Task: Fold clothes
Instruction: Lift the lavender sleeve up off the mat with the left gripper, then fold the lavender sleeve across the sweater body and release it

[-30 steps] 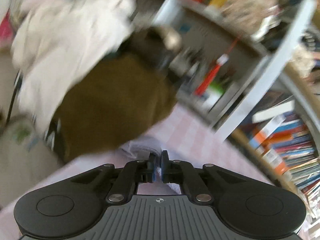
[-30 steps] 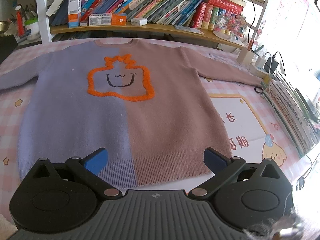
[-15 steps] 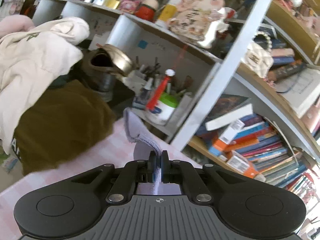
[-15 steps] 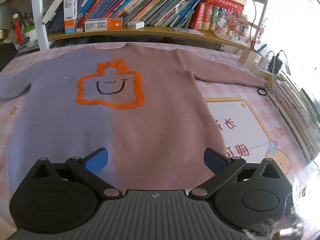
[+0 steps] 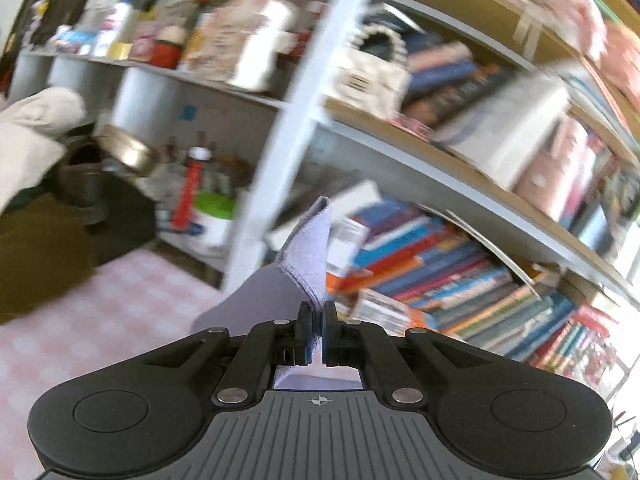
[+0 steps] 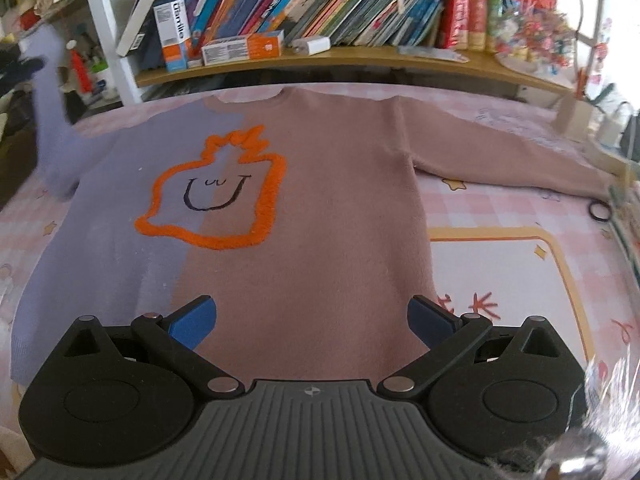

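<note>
A sweater (image 6: 320, 208), lilac on its left half and dusty pink on its right, lies face up on the pink checked tablecloth (image 6: 500, 216), with an orange outlined smiling shape on the chest. My left gripper (image 5: 316, 320) is shut on the cuff of the lilac sleeve (image 5: 308, 248), which stands up above the jaws. From the right wrist view that lilac sleeve (image 6: 50, 120) rises off the table at the far left. My right gripper (image 6: 312, 320) hovers open over the sweater's lower pink part, nothing between its blue pads. The pink sleeve (image 6: 512, 160) lies stretched to the right.
Bookshelves (image 6: 340, 56) full of books run along the table's far edge, with a white upright post (image 5: 288, 128). A black ring (image 6: 599, 211) lies near the pink cuff. Bottles and jars (image 5: 200, 200) and a pile of clothes (image 5: 32, 136) sit at the left.
My left gripper has lifted the lilac cuff up off the table and swung right toward the bookshelves. My right gripper has moved forward over the sweater's hem, still open.
</note>
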Demonstrator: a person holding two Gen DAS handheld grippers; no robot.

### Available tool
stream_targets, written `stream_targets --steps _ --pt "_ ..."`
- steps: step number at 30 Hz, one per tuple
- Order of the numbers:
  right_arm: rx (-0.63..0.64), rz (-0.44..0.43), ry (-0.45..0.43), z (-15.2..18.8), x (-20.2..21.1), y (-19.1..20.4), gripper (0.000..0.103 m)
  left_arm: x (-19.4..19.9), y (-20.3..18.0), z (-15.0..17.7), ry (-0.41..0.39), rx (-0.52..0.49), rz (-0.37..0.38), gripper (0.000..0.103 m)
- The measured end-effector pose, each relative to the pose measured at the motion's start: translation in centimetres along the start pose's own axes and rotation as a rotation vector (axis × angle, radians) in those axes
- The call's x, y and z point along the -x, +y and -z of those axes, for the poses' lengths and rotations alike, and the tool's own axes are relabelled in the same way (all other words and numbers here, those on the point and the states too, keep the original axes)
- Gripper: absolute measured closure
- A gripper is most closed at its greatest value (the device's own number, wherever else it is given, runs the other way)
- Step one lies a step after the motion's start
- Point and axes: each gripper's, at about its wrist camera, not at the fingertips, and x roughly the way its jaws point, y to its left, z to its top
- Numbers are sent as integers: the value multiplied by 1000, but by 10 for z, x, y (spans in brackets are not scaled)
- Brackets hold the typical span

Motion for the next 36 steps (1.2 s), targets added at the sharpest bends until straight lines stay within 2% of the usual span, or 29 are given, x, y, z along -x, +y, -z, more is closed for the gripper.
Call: stream_targets --steps 5,13,22,29,33,36 --pt "19 -60 20 -3 -7 -15 0 -28 -51 17 50 -82 14 100" --pt "15 -82 28 -8 -12 -39 0 -52 -96 50 138 -144 41 100" --pt "-7 -76 44 -10 -14 -57 0 -70 -132 81 229 -172 108 100" --pt "-21 -60 52 -8 -12 -65 0 -76 -146 97 257 -183 135 100" --pt "-31 -51 54 -6 -10 -70 0 -79 -158 107 304 -231 171 100" --pt "-26 -51 54 -5 -9 -70 0 -87 -165 122 361 -283 152 100"
